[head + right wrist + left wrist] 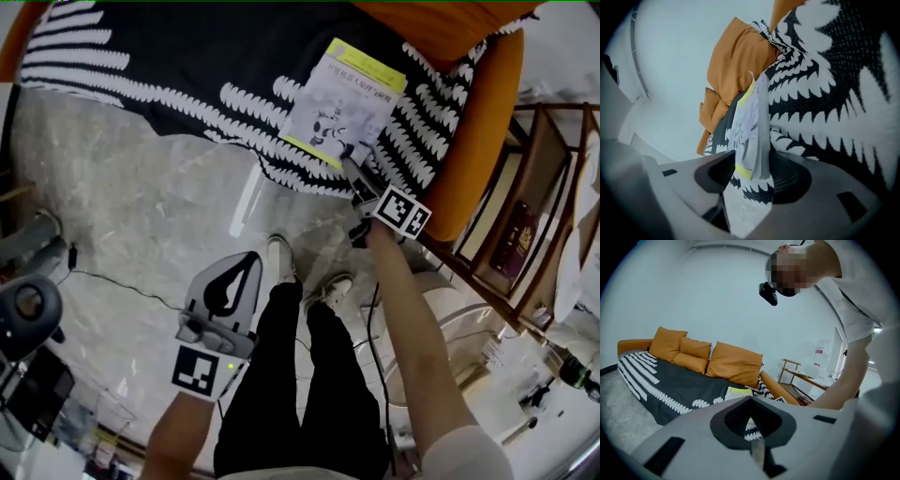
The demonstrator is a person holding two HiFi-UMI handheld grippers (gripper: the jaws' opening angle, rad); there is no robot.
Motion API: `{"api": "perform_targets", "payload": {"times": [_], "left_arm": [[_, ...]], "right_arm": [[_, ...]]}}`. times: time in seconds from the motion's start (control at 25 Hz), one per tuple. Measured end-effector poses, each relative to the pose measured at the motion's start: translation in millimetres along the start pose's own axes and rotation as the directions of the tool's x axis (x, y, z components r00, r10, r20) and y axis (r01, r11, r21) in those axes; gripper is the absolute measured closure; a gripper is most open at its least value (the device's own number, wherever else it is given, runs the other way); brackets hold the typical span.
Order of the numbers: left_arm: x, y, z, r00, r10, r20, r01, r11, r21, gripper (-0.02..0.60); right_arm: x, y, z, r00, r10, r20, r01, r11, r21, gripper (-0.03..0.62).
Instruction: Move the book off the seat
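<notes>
The book (pixel 342 103), pale with a yellow-green band, lies flat on the black-and-white patterned throw (pixel 169 56) over the orange sofa seat. My right gripper (pixel 349 155) is at the book's near right corner. In the right gripper view the book's edge (pixel 750 126) stands between the jaws, which are apart on either side of it, so the right gripper (pixel 750 176) is open. My left gripper (pixel 246 261) hangs low over the marble floor in front of the sofa, well clear of the book (pixel 739 392). The left gripper's (pixel 751 399) tips meet with nothing in them.
Orange cushions (pixel 441 23) lie along the sofa back. A wooden shelf (pixel 534 216) holding a dark red book (pixel 515 239) stands to the right of the sofa. The person's legs and shoes (pixel 333 289) are between my grippers. A cable (pixel 122 281) crosses the floor at left.
</notes>
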State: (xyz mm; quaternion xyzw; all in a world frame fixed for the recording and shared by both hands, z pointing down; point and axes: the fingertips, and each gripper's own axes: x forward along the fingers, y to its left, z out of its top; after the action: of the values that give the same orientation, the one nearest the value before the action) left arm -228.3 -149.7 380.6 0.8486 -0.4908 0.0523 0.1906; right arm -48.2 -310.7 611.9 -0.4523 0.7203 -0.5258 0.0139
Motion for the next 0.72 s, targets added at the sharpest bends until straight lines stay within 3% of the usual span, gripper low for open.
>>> {"api": "perform_targets", "payload": {"times": [0.16, 0.32, 0.44, 0.56, 0.64, 0.72], "left_arm": [[1.2, 0.1, -7.9, 1.000, -0.007, -0.016, 0.007, 1.000, -0.007, 0.565], [0.9, 1.0, -20.1, 0.999, -0.009, -0.046, 0.008, 1.000, -0.020, 0.565], [-0.2, 1.0, -24.2, 0.998, -0.009, -0.056, 0.008, 1.000, -0.027, 0.566], [2.5, -2.8, -24.9, 0.998, -0.019, -0.054, 0.017, 0.999, -0.033, 0.566], [4.5, -5.2, -25.5, 0.998, -0.025, -0.055, 0.023, 0.999, -0.035, 0.565], [5.0, -6.6, -25.4, 0.998, -0.027, -0.056, 0.025, 0.999, -0.038, 0.565]], "right_arm": [[6.3, -2.6, 5.3, 0.999, 0.021, 0.037, -0.023, 0.998, 0.058, 0.359], [-2.4, 2.0, 8.8, 0.990, 0.114, 0.086, -0.126, 0.979, 0.158, 0.358], [-7.8, 16.0, 8.6, 0.980, 0.172, 0.102, -0.187, 0.970, 0.159, 0.359], [-4.7, 37.2, 18.1, 0.963, 0.240, 0.123, -0.253, 0.963, 0.098, 0.405], [7.9, 36.1, 18.3, 0.972, 0.210, 0.105, -0.219, 0.971, 0.092, 0.402], [17.8, 26.4, 14.6, 0.989, 0.128, 0.069, -0.133, 0.988, 0.082, 0.381]]}}
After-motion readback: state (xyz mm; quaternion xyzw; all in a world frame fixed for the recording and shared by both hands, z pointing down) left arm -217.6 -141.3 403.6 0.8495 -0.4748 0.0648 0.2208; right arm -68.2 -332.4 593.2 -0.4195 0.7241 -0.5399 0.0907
